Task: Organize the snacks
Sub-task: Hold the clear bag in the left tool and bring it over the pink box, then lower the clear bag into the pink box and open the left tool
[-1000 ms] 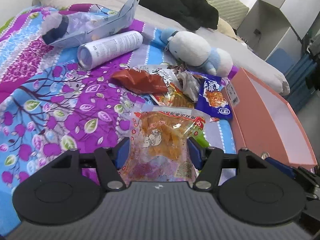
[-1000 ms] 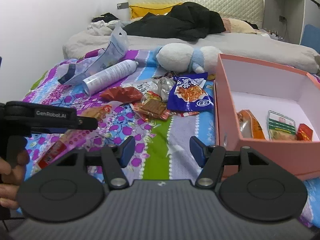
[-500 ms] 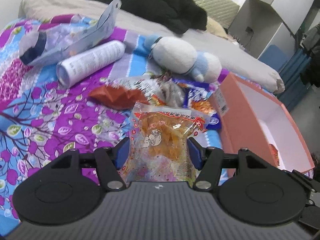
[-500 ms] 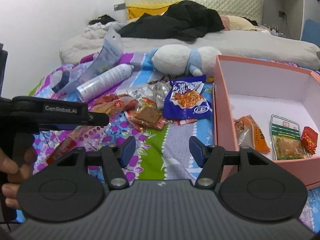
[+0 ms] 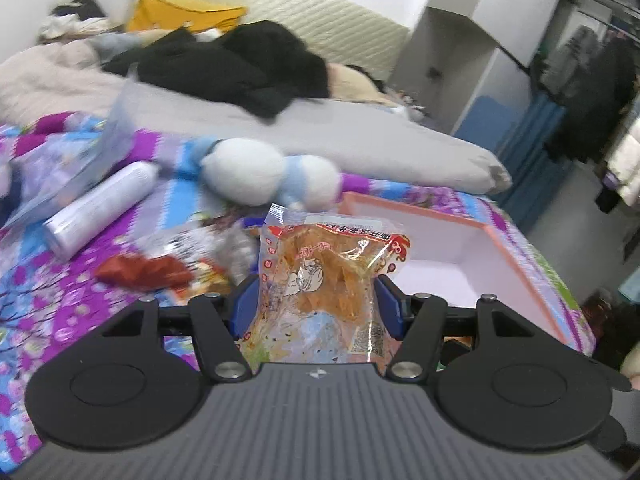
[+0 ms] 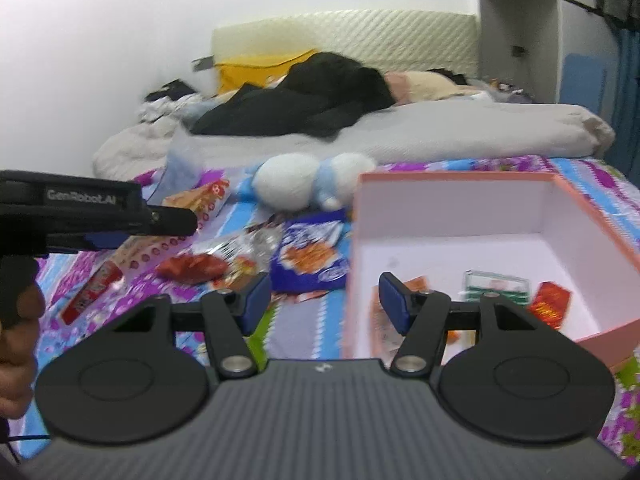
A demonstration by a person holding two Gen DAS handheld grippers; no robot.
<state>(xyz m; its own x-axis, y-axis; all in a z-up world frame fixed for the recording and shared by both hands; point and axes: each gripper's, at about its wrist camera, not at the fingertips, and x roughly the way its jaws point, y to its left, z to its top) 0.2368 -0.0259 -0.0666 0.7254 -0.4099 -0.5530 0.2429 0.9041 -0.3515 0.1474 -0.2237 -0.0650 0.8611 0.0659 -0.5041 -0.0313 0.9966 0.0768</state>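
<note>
My left gripper (image 5: 316, 300) is shut on a clear snack packet (image 5: 328, 276) with orange pieces and red print, held up in the air in front of the pink box (image 5: 516, 256). In the right wrist view that same packet (image 6: 196, 200) sticks out past the left gripper's black body (image 6: 92, 216). My right gripper (image 6: 324, 300) is open with nothing between its fingers, hovering over the near left wall of the pink box (image 6: 356, 248). Inside the box lie a green-edged packet (image 6: 496, 286), a red packet (image 6: 550, 308) and an orange one. A blue packet (image 6: 310, 260) and a red packet (image 6: 192, 268) lie on the bedspread.
A white and blue plush toy (image 5: 272, 176) lies behind the snack pile. A white spray can (image 5: 100, 208) and a large clear bag (image 5: 80, 160) lie at the left. Black clothes (image 5: 248, 68) and a grey duvet (image 5: 360, 140) cover the far bed. A hand (image 6: 18, 332) grips the left handle.
My left gripper has risen with the snack packet and swung right toward the pink box. The right gripper has also risen and moved closer over the box's near left wall.
</note>
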